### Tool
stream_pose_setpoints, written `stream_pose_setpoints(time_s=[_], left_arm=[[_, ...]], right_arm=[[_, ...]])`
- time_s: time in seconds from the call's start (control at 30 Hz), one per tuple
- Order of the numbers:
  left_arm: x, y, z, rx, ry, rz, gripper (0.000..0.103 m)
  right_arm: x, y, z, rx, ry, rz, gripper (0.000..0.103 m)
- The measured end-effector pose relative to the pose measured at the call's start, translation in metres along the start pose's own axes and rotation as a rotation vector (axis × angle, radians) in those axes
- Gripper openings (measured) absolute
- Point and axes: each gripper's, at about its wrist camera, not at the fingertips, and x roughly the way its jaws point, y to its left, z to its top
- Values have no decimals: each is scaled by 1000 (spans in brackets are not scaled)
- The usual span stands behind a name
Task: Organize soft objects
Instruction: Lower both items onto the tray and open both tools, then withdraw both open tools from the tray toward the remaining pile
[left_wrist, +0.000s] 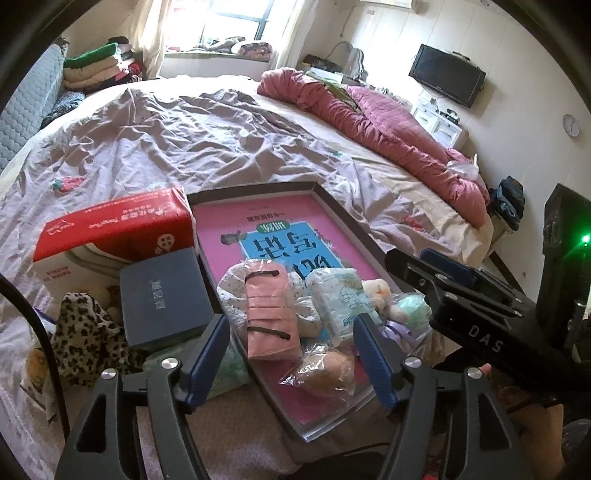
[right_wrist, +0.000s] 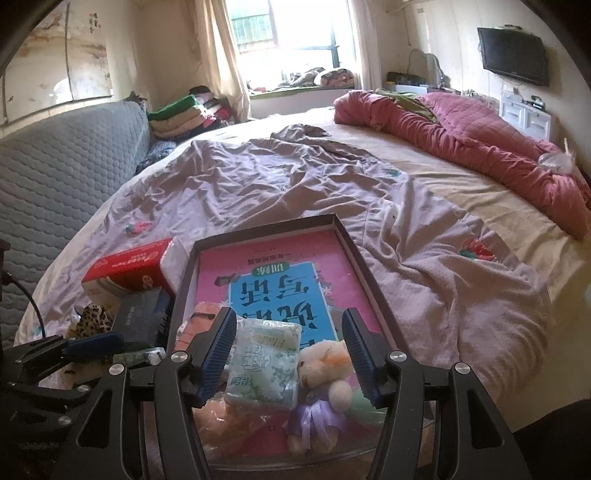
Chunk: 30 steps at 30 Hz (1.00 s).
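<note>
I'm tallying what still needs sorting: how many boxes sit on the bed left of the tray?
2. The red box lies by the tray's far left corner; the blue box sits nearer, against it. More may hide under the leopard cloth.

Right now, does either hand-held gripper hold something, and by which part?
Nothing is held. The left hand-held gripper and the right hand-held gripper are both open above the tray of soft items.

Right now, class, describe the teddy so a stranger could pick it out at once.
On the bed lies a dark-rimmed tray lined with a pink book. Near its front, right of the tissue pack, lies the teddy: the only cream plush in a purple dress.
</note>
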Motion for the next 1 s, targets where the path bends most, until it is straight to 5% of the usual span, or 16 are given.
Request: stream_pose_setpoints(time_s=[0.73,0.8,1.0], left_arm=[[-50,19,-3,-37,-74,116,79],[-54,18,-5,-34,-77,123,79],[-67,20,-10,-37,-79,155,80]], right_arm=[[-34,6,1,-17,-45,9,62],[-39,9,2,-22,-56,15,85],[-54,19,7,-38,-80,39,85]])
